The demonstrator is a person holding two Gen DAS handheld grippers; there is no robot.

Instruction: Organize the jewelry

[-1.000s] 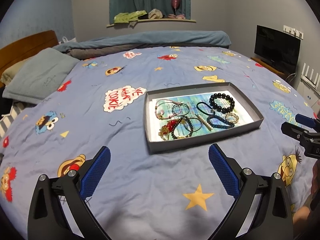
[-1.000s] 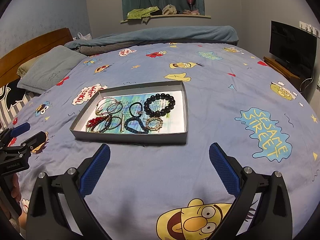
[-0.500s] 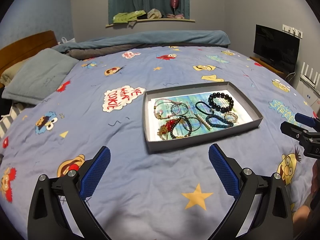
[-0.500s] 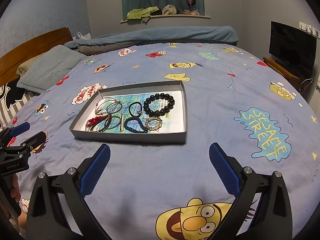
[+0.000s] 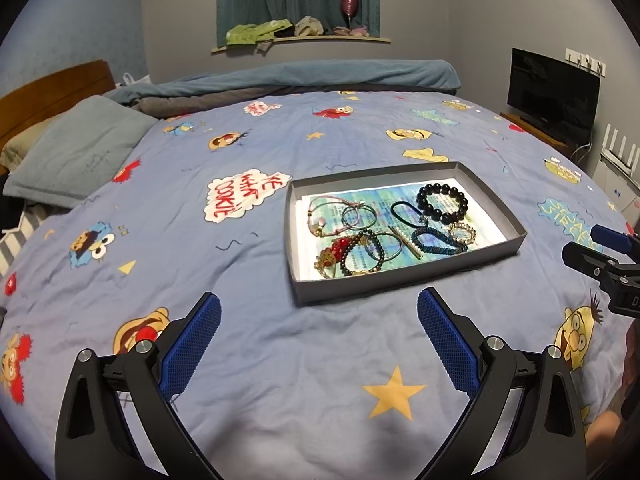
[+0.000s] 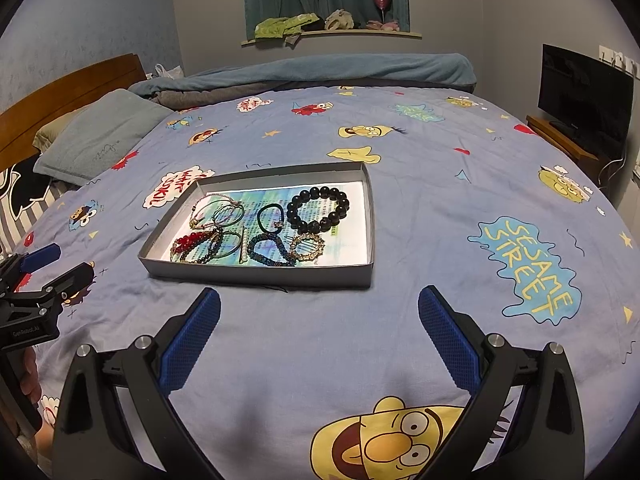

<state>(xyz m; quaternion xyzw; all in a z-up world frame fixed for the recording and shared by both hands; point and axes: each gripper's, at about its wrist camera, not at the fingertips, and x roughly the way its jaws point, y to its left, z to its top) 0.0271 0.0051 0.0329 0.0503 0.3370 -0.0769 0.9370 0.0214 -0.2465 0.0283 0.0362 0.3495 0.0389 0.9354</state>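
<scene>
A shallow grey tray (image 5: 404, 280) (image 6: 260, 274) lies on the blue cartoon bedspread and holds several bracelets and hair ties. A black bead bracelet (image 5: 442, 201) (image 6: 319, 208) sits at its far right, a red bead bracelet (image 5: 340, 246) (image 6: 190, 241) near the front left, a dark blue beaded one (image 5: 438, 240) (image 6: 268, 250) at the front. My left gripper (image 5: 318, 338) is open and empty, a short way in front of the tray. My right gripper (image 6: 319, 338) is open and empty, also in front of the tray.
A grey pillow (image 5: 76, 152) lies at the left by the wooden headboard (image 6: 68, 92). A folded blue blanket (image 5: 304, 76) runs along the far side of the bed. A TV (image 5: 554, 94) stands at the right.
Both grippers have drifted very slightly; the tray looks almost the same. Nothing was grasped or released.
</scene>
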